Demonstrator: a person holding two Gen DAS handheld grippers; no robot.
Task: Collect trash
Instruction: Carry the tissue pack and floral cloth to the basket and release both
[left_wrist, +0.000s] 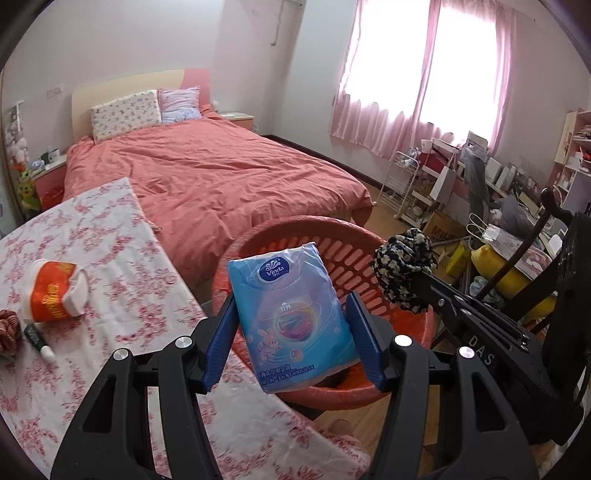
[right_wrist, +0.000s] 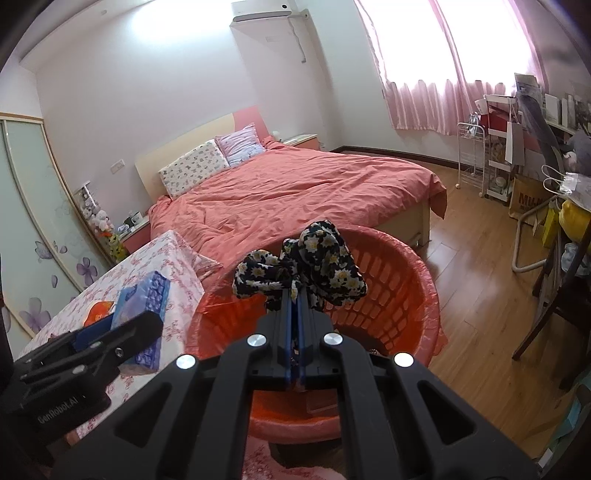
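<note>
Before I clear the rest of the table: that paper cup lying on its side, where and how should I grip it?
Probably across the cup's orange body, from above, a finger on each long side; its crumpled mouth faces right and looks too floppy to pinch.

Bedroom w/ coral bed, pink curtains backlit, wood floor.

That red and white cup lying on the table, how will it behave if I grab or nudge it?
The cup lies on its side, so it would probably roll. It looks like thin paper with a peeled lid, likely light and easily crushed by the left gripper.
</note>
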